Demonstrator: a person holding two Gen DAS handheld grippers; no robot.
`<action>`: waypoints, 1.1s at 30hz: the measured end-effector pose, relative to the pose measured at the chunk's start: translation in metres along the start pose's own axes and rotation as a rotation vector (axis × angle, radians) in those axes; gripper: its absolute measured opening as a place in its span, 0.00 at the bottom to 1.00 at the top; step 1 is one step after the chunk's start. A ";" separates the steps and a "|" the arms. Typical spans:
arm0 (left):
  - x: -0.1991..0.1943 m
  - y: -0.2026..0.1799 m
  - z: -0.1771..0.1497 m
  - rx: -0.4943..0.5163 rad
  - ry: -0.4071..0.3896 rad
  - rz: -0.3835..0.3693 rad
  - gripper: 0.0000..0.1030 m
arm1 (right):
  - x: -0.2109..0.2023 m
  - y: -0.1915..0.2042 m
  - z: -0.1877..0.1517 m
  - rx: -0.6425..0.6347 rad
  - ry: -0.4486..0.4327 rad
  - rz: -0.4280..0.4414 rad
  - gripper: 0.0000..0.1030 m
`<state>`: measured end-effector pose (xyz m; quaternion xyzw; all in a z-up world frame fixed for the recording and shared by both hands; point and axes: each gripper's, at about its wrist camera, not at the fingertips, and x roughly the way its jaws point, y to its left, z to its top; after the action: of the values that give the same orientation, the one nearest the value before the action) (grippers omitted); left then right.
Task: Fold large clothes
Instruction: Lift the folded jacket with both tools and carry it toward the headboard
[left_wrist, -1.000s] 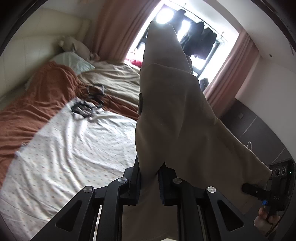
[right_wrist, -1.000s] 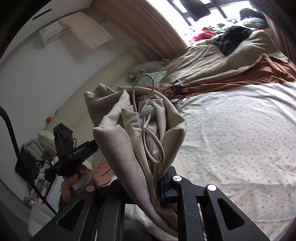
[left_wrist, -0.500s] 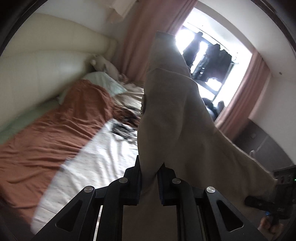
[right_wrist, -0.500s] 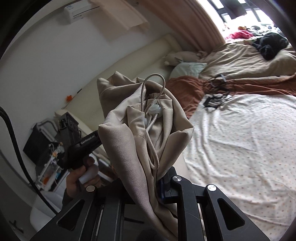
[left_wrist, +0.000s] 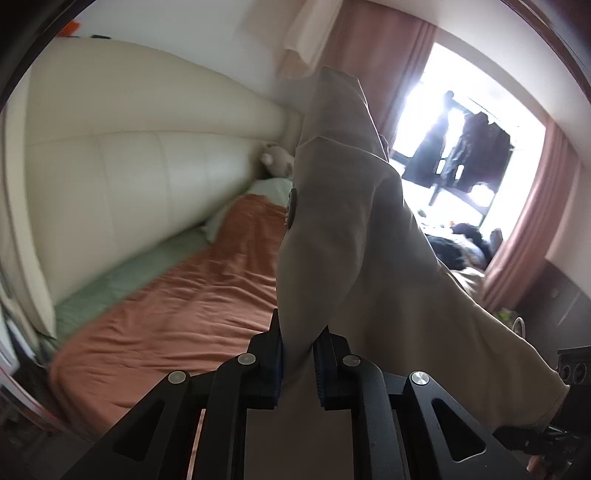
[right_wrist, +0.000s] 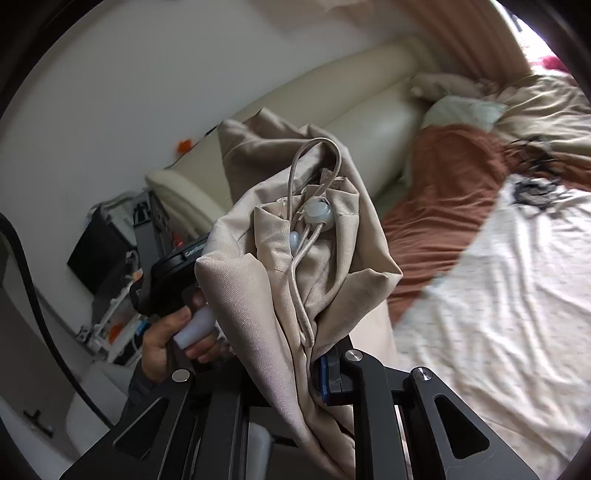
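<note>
- Pretty much nothing readable is showing up here. The only lettering I'm spotting is a short pale word printed along the top edge of the black gripper body (right_wrist: 177, 266) in the person's hand, seen in the right wrist view. It's looking like it starts with "Ge", but the beige fabric is covering the rest and it's too blurry to make out.
- The left wrist view isn't giving any text, labels or numbers at all.

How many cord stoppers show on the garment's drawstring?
2: a large round one at the bunched hem of the beige garment, a smaller one just below-left; folds may hide more.
</note>
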<state>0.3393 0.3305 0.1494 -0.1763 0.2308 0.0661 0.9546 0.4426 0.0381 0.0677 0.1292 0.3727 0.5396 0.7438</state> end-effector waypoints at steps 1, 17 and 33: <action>-0.001 0.012 0.002 -0.004 -0.004 0.015 0.14 | 0.012 0.005 0.000 -0.006 0.009 0.013 0.14; -0.013 0.174 0.017 -0.066 -0.015 0.224 0.13 | 0.206 0.064 -0.018 -0.008 0.201 0.228 0.14; 0.131 0.222 -0.002 -0.108 0.083 0.367 0.13 | 0.295 -0.090 -0.030 0.207 0.289 0.184 0.14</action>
<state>0.4080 0.5417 0.0186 -0.1847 0.2945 0.2440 0.9053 0.5268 0.2623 -0.1287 0.1598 0.5157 0.5772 0.6127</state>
